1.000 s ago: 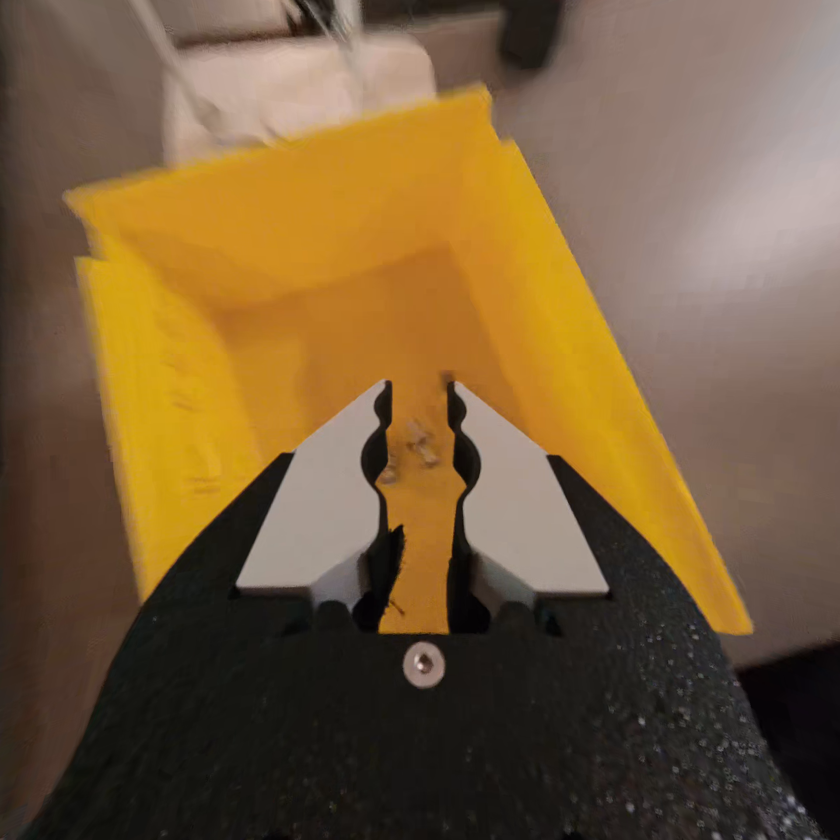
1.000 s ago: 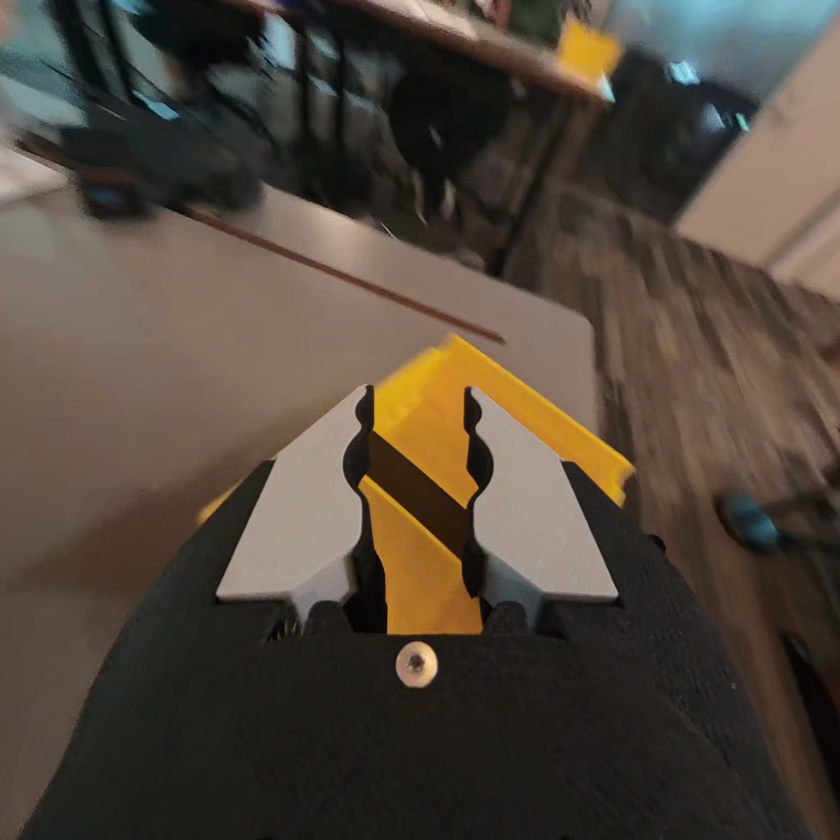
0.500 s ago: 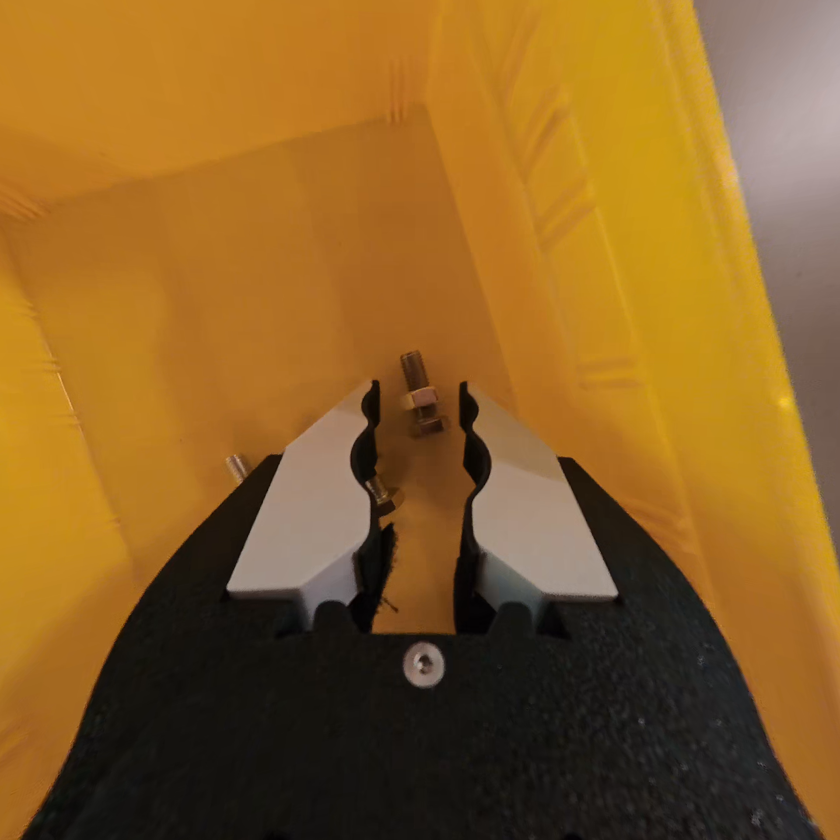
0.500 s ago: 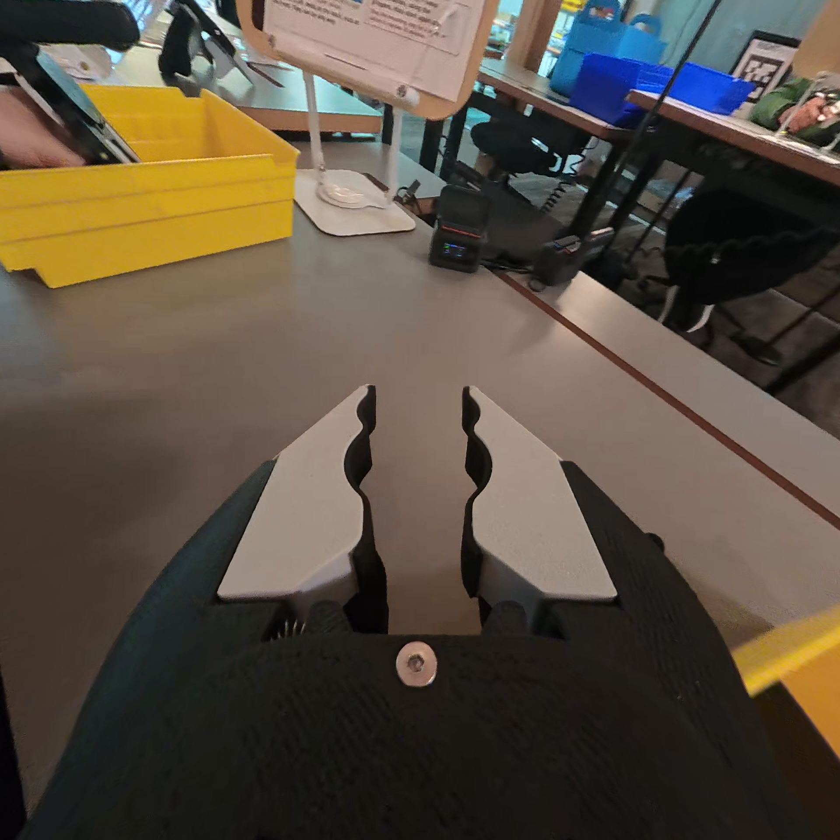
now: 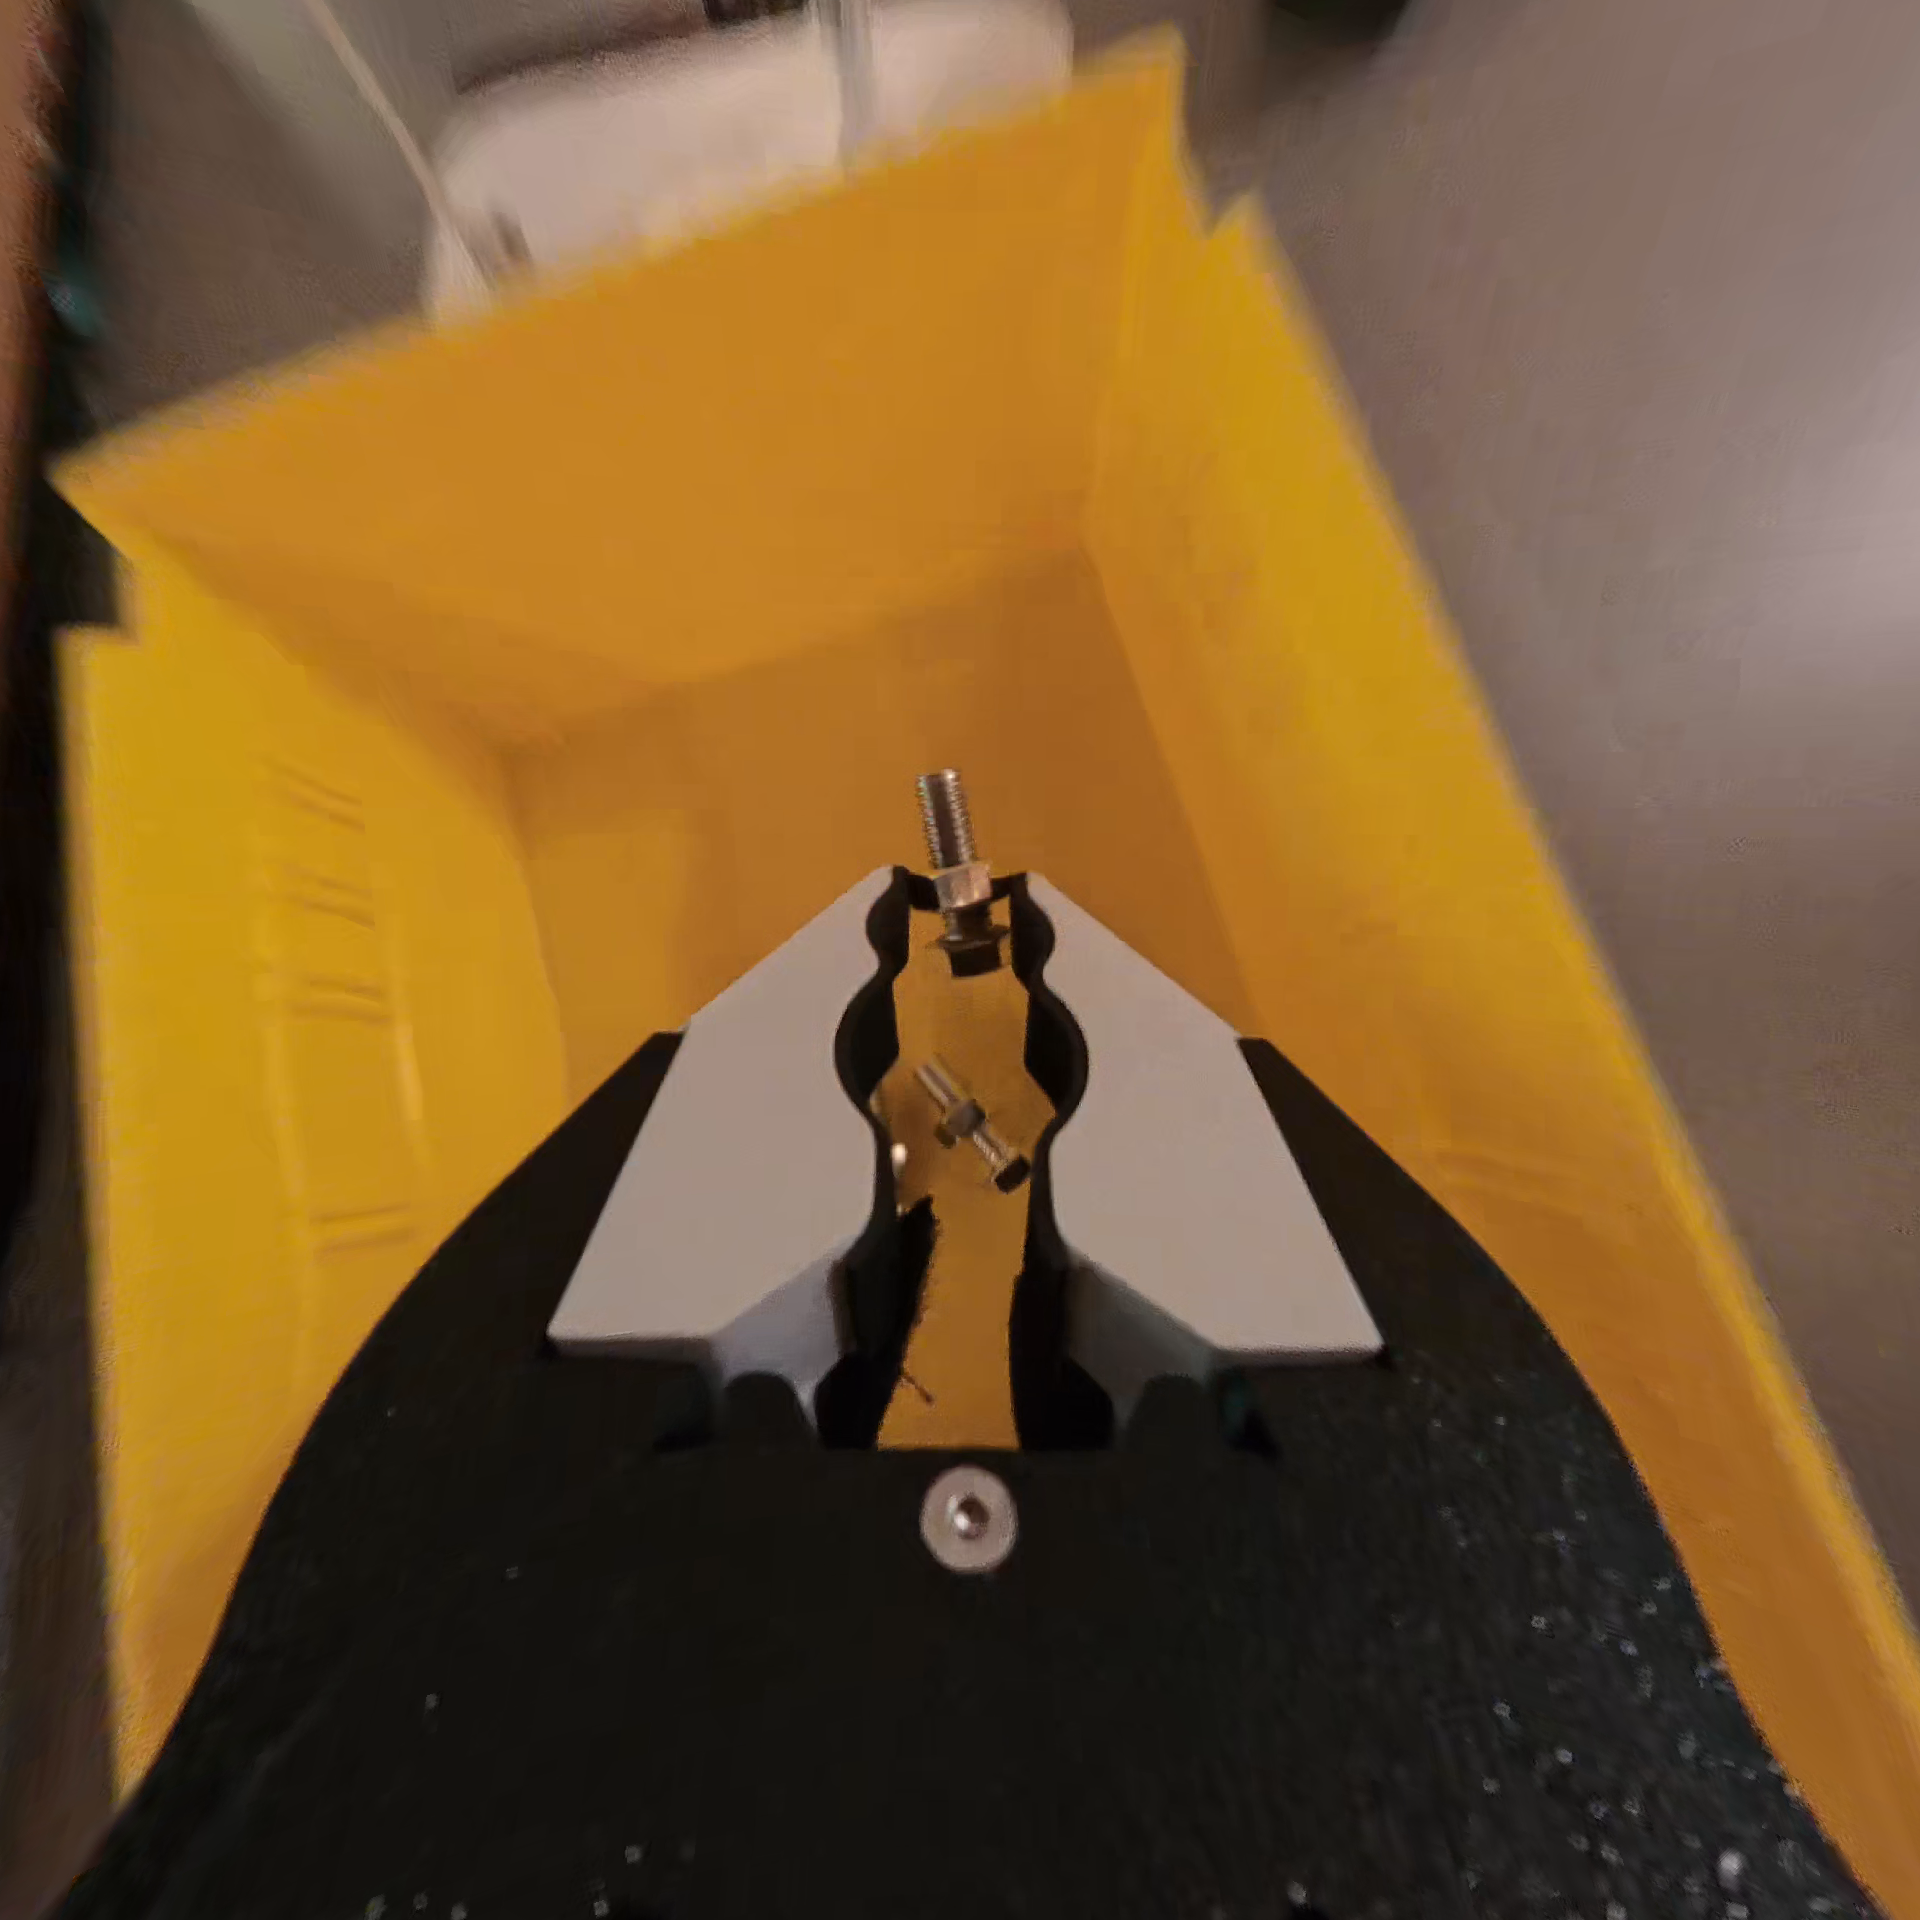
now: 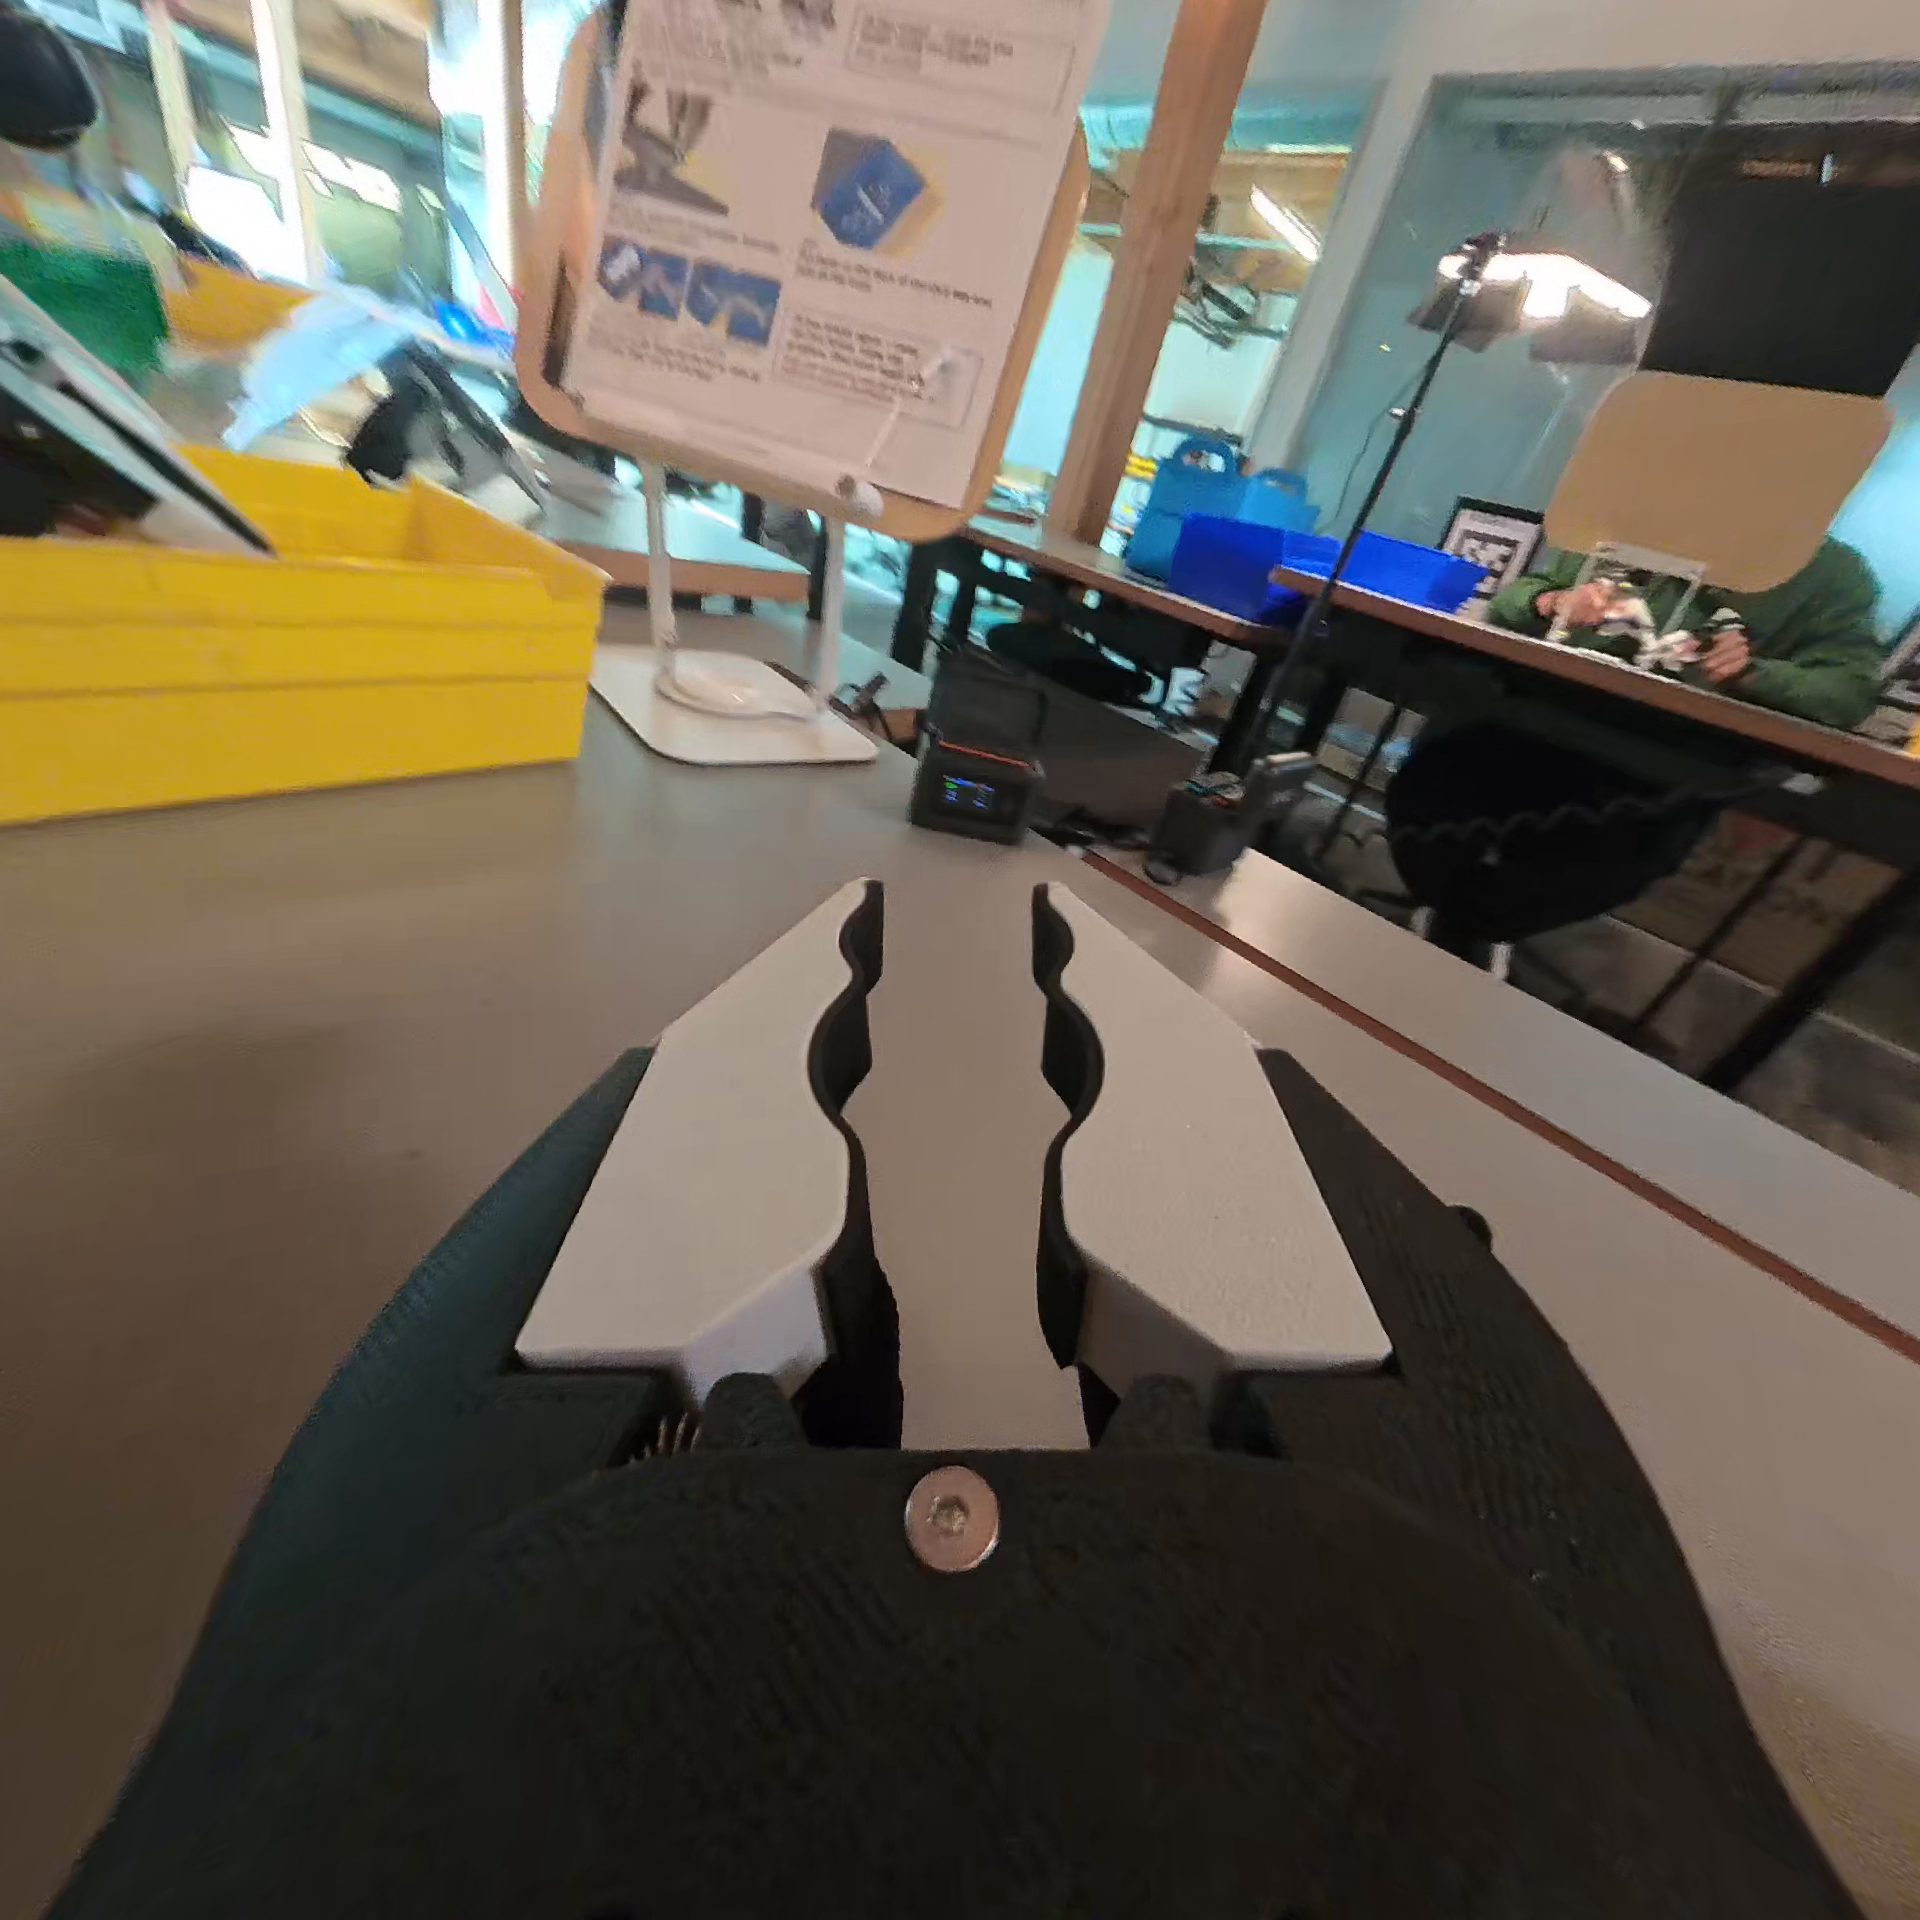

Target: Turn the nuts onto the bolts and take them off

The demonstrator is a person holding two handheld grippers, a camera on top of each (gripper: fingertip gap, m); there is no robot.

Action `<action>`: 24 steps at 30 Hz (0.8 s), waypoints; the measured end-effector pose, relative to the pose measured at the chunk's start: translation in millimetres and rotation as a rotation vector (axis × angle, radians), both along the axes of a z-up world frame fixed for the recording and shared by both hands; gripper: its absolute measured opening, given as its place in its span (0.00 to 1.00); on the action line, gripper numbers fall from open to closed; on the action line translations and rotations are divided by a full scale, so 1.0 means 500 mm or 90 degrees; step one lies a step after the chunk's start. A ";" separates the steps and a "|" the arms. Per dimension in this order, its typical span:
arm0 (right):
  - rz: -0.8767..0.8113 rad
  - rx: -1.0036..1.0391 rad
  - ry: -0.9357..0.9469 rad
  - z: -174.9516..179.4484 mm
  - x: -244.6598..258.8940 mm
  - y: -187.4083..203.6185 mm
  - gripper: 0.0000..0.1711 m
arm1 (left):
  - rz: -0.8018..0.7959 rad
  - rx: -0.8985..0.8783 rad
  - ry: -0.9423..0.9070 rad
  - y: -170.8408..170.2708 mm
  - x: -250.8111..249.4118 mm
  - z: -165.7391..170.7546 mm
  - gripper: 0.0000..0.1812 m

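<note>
In the left wrist view my left gripper (image 5: 961, 891) is shut on a steel bolt with a nut on it (image 5: 954, 850), pinched at the nut between the fingertips, threaded end pointing away. It hangs above the floor of the yellow bin (image 5: 727, 499). Another bolt with a nut (image 5: 971, 1127) lies on the bin floor, seen between the fingers. In the right wrist view my right gripper (image 6: 956, 896) is open and empty, low over the grey table (image 6: 312, 987). The yellow bin (image 6: 291, 665) stands far left there, with part of the other gripper (image 6: 104, 457) reaching into it.
A white stand holding a sheet on a board (image 6: 748, 717) is behind the bin. A small black device with a screen (image 6: 971, 795) and another black device (image 6: 1210, 826) sit at the table's far edge. A person in green (image 6: 1766, 644) sits at another table. My hands' fingertips stand some 40 cm from each other.
My left gripper has closed on the bolt with the nut and lifted it up off the bin floor. My right gripper has tilted up a little and stays open.
</note>
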State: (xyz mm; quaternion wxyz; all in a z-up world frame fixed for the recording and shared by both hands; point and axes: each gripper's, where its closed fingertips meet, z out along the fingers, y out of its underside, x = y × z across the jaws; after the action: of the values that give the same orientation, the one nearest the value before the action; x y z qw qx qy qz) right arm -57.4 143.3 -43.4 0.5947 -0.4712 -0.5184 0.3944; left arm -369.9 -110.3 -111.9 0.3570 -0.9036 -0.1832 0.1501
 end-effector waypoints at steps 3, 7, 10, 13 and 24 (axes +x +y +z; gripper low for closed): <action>0.062 -0.040 0.035 -0.013 -0.005 -0.026 0.16 | -0.086 0.085 0.137 0.054 0.060 0.128 0.09; 0.149 -0.078 0.011 -0.049 -0.007 -0.062 0.16 | -0.285 0.121 0.302 0.165 0.247 0.227 0.09; 0.153 -0.050 -0.018 -0.073 -0.002 -0.062 0.16 | -0.424 0.095 0.392 0.255 0.394 0.203 0.09; 0.159 -0.009 -0.037 -0.081 0.007 -0.063 0.16 | -0.550 0.035 0.399 0.332 0.507 0.103 0.10; 0.260 -0.330 -0.177 -0.137 -0.003 -0.079 0.13 | -0.693 0.107 0.581 0.443 0.617 -0.012 0.09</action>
State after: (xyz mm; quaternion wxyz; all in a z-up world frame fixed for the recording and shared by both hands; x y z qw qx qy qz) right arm -59.1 103.5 -111.6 0.2881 -0.5421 -0.5607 0.5556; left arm -61.6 111.1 -118.1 0.4905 -0.6835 0.4504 0.2991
